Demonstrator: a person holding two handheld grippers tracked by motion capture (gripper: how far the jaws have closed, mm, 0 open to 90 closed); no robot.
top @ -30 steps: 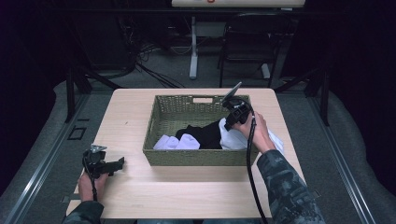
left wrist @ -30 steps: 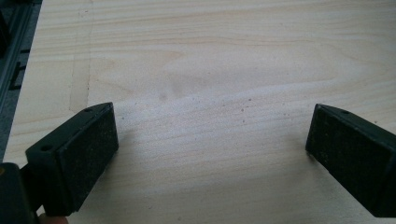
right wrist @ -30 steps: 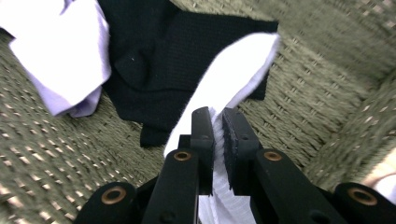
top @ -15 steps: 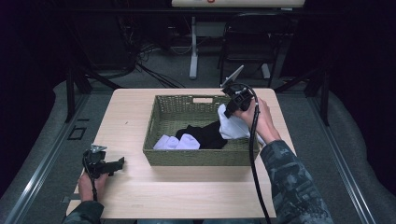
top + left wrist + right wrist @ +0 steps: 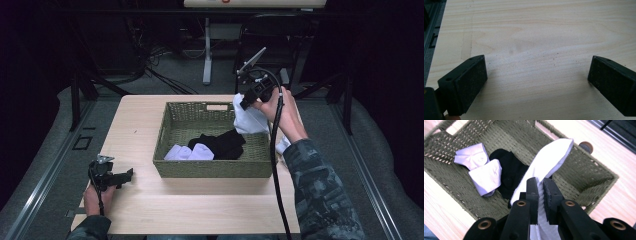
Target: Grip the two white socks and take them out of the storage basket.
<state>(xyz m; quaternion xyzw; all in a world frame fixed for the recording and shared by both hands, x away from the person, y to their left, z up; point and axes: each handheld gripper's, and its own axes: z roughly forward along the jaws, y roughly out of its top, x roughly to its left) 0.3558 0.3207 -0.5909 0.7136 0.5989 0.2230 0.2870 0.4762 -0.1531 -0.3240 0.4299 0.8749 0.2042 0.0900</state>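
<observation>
1. Since the earlier frames, right gripper [image 5: 248, 100] has risen from inside the basket to above its far right corner, taking the white ribbed fabric sock [image 5: 248, 119] up with it; left gripper [image 5: 111, 176] has kept its place.
2. Nearest: left gripper rests low over the pale wooden table [image 5: 200, 210] at the near left, jaws spread wide with nothing between them.
3. Middle: rectangular olive woven wicker basket [image 5: 212, 169] holds two folded white socks [image 5: 190, 152] beside a black sock [image 5: 222, 144].
4. Farthest: right gripper's jaws are clamped on the white ribbed sock, which hangs over the basket's right end, clear of the other socks.
</observation>
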